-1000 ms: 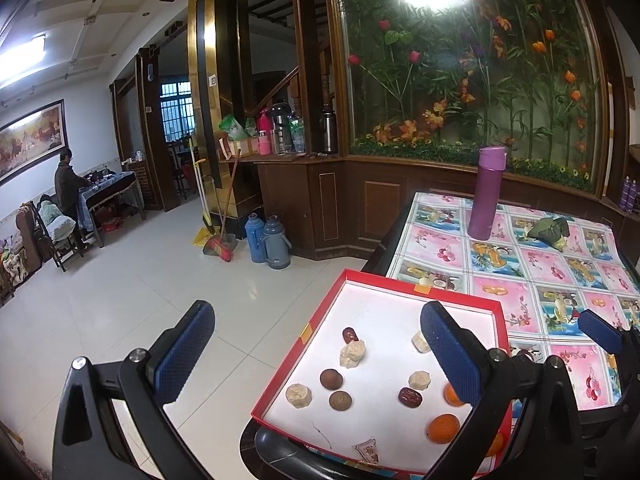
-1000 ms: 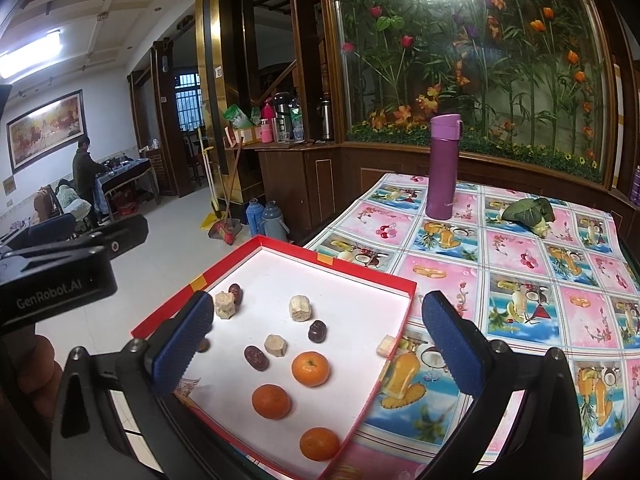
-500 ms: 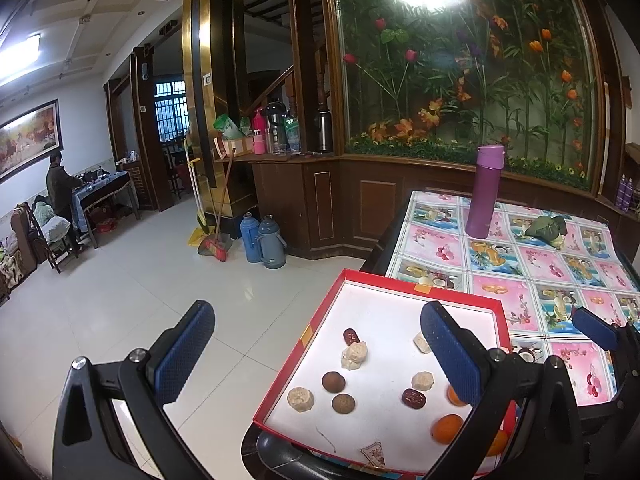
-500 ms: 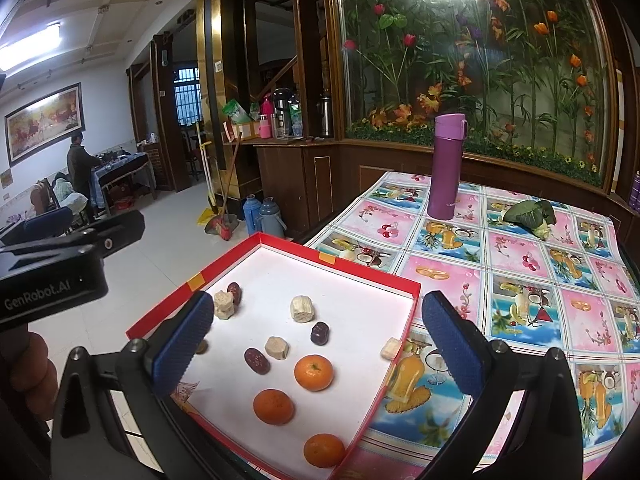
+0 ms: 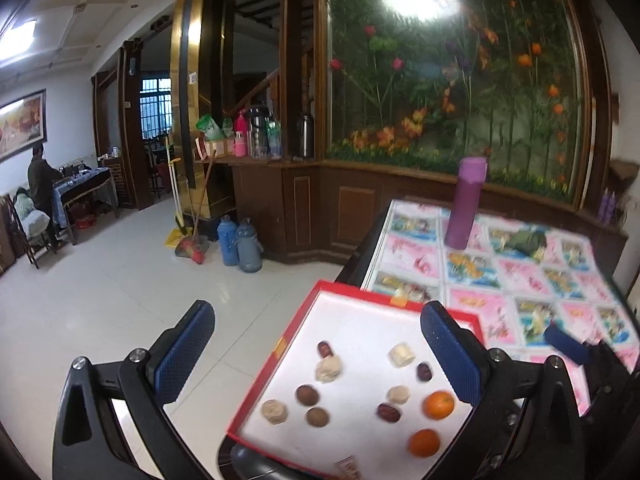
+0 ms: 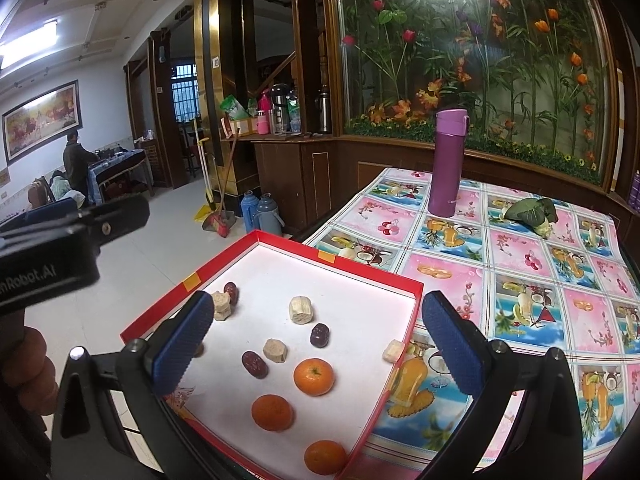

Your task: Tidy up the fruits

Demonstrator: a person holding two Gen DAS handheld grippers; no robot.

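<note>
- A tiled room with a wood-panelled wall and a glass panel of artificial flowers [image 6: 480,60]; a person [image 6: 76,164] stands far off at the left.
- The desk [image 6: 540,280] carries a cloth printed with fruit pictures.
- A purple flask [image 6: 446,162] stands upright on the far part of the desk; a green leafy bundle [image 6: 530,212] lies to its right, apart from it.
- A red tray [image 6: 340,262] with a white floor sits on the near left corner of the desk, jutting over the edge.
- Three oranges [image 6: 313,376] lie at the near right of the tray, close together but not touching.
- Dark red dates [image 6: 254,364] and pale chunks [image 6: 301,310] are scattered over the middle and left of the tray; one pale chunk rests against the right wall.
- Two brown round fruits [image 5: 307,394] show in the left wrist view, near the tray's left edge.
- The left gripper [image 5: 320,356] hangs above the tray's left side, its jaws spread wide and holding nothing.
- The right gripper [image 6: 316,340] hangs above the tray's middle, its jaws likewise spread wide with nothing between them.
- The left gripper's body shows at the left of the right wrist view, with a hand [image 6: 24,376] below it.
</note>
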